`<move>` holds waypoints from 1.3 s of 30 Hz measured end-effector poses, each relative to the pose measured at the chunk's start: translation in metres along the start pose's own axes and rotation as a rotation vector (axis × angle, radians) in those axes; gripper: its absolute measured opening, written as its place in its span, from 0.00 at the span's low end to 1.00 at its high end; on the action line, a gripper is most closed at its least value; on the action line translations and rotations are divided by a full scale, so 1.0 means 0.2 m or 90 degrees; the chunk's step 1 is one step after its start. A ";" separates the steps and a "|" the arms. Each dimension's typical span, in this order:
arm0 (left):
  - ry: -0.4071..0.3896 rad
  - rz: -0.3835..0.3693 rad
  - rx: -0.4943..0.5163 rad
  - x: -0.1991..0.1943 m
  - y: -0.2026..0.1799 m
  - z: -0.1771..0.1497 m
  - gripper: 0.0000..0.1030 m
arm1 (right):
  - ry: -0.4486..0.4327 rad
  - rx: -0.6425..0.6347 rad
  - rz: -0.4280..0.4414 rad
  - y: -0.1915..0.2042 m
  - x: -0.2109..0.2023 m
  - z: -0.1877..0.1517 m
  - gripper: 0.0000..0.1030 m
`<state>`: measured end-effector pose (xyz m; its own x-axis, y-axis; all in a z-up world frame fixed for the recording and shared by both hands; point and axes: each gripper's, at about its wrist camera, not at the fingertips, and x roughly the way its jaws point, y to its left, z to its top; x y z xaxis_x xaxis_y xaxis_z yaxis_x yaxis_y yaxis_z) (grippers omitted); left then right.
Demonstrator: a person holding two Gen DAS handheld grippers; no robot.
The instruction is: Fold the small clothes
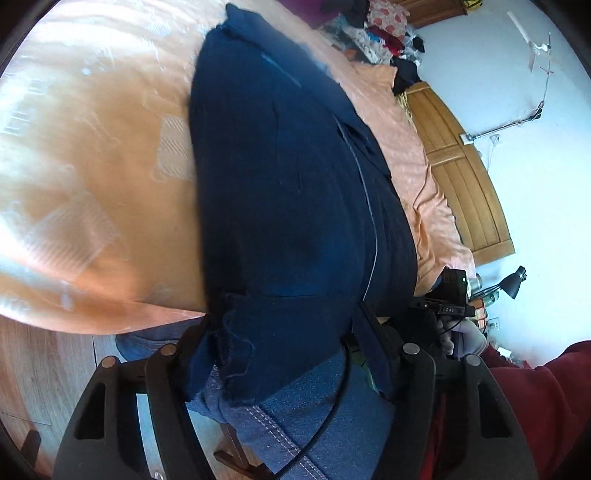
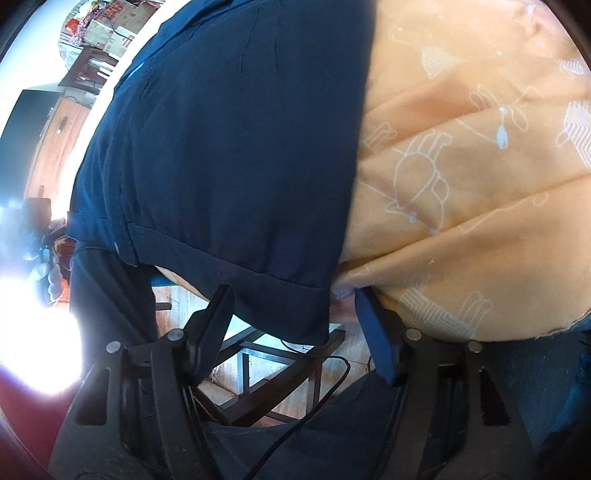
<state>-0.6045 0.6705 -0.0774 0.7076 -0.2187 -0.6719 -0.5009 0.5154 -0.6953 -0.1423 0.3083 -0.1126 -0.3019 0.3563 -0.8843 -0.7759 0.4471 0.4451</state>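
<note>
A navy blue garment (image 1: 284, 177) lies spread on an orange patterned bedsheet (image 1: 92, 184), and its near edge hangs over the side of the bed. My left gripper (image 1: 286, 321) is open, with the garment's frayed lower corner between its wide-apart fingers. In the right wrist view the same navy garment (image 2: 229, 147) lies on the orange sheet (image 2: 472, 184); its hemmed edge droops between the fingers of my open right gripper (image 2: 293, 299). The right gripper's body (image 1: 452, 291), held by a gloved hand, shows at the bed's edge in the left wrist view.
A person's jeans (image 1: 306, 424) and red sleeve (image 1: 539, 398) are close below the left gripper. A wooden bed end (image 1: 461, 177), a pile of clothes (image 1: 384, 33) and a desk lamp (image 1: 513, 284) are beyond. A dark wooden frame (image 2: 280, 373) stands on the floor under the bed edge.
</note>
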 end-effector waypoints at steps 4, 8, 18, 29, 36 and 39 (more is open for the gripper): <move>0.031 0.040 0.025 0.07 -0.04 0.01 0.67 | 0.001 0.011 0.012 -0.01 0.00 0.01 0.48; 0.038 0.085 0.019 0.14 -0.06 0.01 0.65 | 0.000 0.006 0.023 -0.01 0.00 0.01 0.35; 0.012 0.186 0.082 0.12 -0.24 -0.03 0.15 | -0.019 0.005 0.039 -0.01 -0.04 -0.01 0.28; -0.023 0.154 0.038 0.05 -0.17 -0.03 0.11 | -0.029 0.023 0.063 -0.04 -0.04 -0.01 0.20; -0.024 0.162 0.036 0.04 -0.16 0.04 0.13 | -0.026 0.029 0.079 -0.05 -0.04 -0.01 0.21; 0.000 0.164 0.031 0.07 -0.15 0.05 0.09 | -0.031 0.032 0.085 -0.05 -0.05 -0.01 0.19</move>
<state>-0.5750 0.6605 -0.0628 0.5597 -0.0753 -0.8253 -0.6399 0.5935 -0.4881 -0.1317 0.2985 -0.1081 -0.3731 0.4540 -0.8091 -0.7013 0.4330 0.5663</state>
